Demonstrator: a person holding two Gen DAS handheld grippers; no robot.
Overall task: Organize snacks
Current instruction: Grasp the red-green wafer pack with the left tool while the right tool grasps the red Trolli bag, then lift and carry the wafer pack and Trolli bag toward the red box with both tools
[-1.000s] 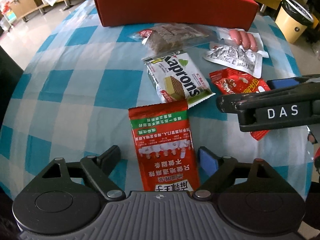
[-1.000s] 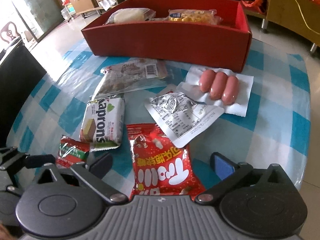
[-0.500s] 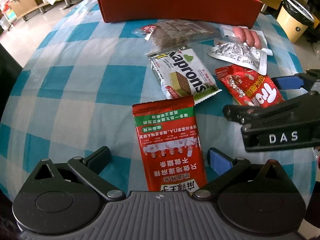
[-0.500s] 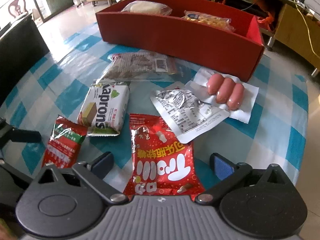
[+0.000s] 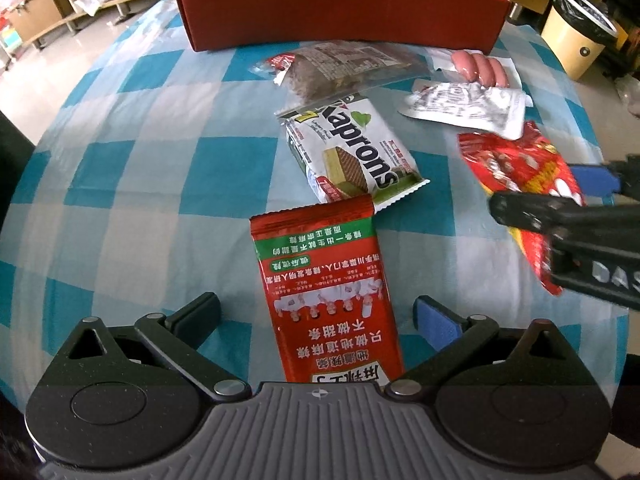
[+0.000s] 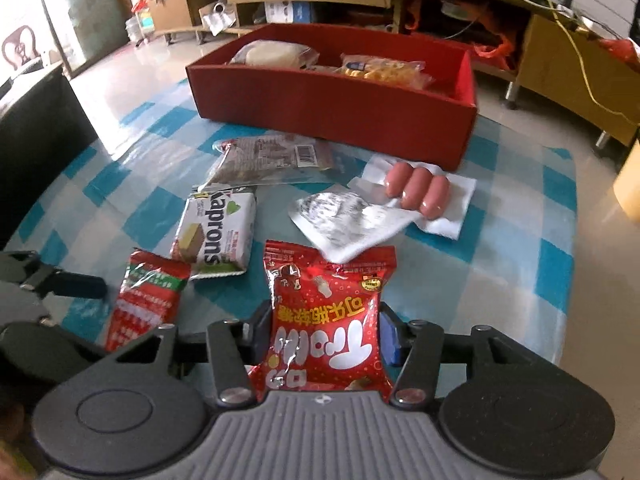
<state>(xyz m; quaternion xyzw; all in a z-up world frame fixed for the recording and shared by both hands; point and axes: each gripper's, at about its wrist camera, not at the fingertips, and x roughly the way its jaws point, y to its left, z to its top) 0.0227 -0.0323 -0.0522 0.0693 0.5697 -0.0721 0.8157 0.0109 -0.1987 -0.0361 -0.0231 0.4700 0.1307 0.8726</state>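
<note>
Your right gripper (image 6: 326, 334) was clamped on the red candy bag (image 6: 326, 320), its fingers squeezing both sides and the bag's bottom edge cut off behind the gripper body. Your left gripper (image 5: 320, 316) gaped wide around the red-and-green spicy strip packet (image 5: 324, 280), touching nothing; that packet's near end ran under the body too. The silver pouch (image 6: 348, 220) overlapped the sausages (image 6: 416, 190), print too blurred to read. The red box (image 6: 332, 100) sat beyond, contents partly hidden.
</note>
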